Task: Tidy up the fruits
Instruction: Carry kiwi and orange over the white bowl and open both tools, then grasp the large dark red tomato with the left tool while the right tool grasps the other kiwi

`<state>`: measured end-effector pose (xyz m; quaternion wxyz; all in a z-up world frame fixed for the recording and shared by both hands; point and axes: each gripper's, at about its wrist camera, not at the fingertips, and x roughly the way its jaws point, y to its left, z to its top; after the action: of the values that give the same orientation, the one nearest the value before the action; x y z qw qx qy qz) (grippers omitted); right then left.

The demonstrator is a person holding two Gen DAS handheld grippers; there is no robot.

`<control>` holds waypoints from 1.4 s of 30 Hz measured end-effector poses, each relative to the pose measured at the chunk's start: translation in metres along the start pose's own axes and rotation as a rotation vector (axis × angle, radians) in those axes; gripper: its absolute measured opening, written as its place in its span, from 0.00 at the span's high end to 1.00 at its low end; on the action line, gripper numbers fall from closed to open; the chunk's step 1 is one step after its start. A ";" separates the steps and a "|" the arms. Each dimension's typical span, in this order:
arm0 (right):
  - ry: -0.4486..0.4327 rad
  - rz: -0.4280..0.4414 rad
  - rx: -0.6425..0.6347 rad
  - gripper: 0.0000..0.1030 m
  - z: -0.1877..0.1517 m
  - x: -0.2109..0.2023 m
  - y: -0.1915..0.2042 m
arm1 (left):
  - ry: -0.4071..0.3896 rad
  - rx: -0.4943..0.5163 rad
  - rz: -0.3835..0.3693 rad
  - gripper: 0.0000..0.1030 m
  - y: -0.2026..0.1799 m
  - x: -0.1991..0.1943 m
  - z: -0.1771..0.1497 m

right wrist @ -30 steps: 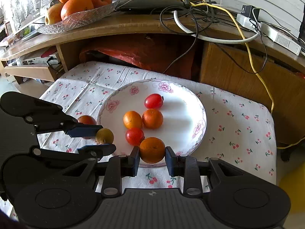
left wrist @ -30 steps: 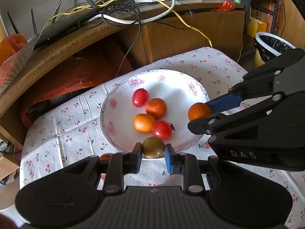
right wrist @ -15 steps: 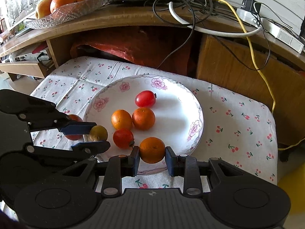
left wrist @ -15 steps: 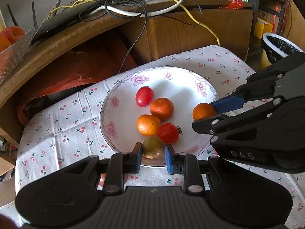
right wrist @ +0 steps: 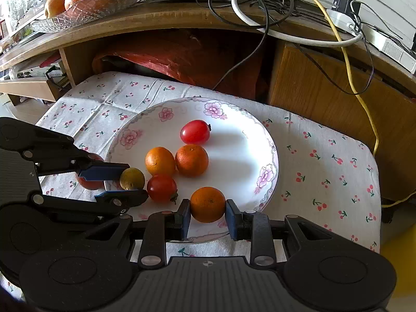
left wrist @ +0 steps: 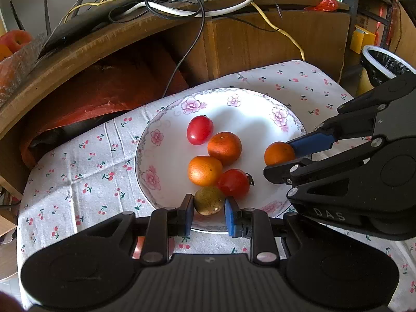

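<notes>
A white plate with a pink flower rim point(left wrist: 156, 137) point(right wrist: 270, 156) lies on a cherry-print cloth. On it sit two red tomatoes point(left wrist: 199, 130) point(left wrist: 233, 183) and two oranges point(left wrist: 224, 145) point(left wrist: 205, 170). My left gripper point(left wrist: 209, 205) point(right wrist: 134, 182) is shut on a small yellow-green fruit point(left wrist: 209, 199) point(right wrist: 132, 178), low over the plate's near-left rim and beside the nearer tomato. Over the plate's near rim my right gripper point(right wrist: 208, 209) point(left wrist: 279, 157) is shut on a small orange point(right wrist: 208, 202) point(left wrist: 278, 153).
A red fruit point(right wrist: 88, 183) lies on the cloth left of the plate, partly behind my left gripper. Behind the table stands a wooden desk with tangled cables point(right wrist: 260, 13) and a glass fruit bowl point(right wrist: 85, 5). A lined bin point(left wrist: 384, 62) stands at the right.
Both grippers have moved forward with their fruits, from the plate's near edge to further over it. The yellow-green fruit now sits right beside the nearer tomato.
</notes>
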<state>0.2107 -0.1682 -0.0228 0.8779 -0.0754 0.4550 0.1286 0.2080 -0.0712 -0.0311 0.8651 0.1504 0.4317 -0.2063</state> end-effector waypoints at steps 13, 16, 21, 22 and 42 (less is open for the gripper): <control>-0.004 -0.006 0.009 0.75 0.000 0.003 -0.001 | -0.003 -0.014 0.004 0.67 0.002 0.002 0.001; -0.005 -0.008 0.009 0.75 0.000 0.003 -0.001 | -0.004 -0.016 0.006 0.67 0.002 0.002 0.001; -0.011 -0.008 0.016 0.74 0.000 0.001 -0.001 | -0.005 -0.022 0.006 0.67 0.002 0.002 0.001; -0.013 -0.007 0.018 0.73 0.000 0.001 -0.001 | -0.005 -0.024 0.006 0.67 0.002 0.002 0.001; -0.049 -0.007 0.037 0.70 0.001 -0.013 -0.002 | -0.034 -0.021 0.004 0.63 0.001 -0.009 0.000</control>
<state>0.2052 -0.1715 -0.0115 0.8905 -0.0575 0.4354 0.1186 0.2041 -0.0684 -0.0237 0.8744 0.1387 0.4187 -0.2023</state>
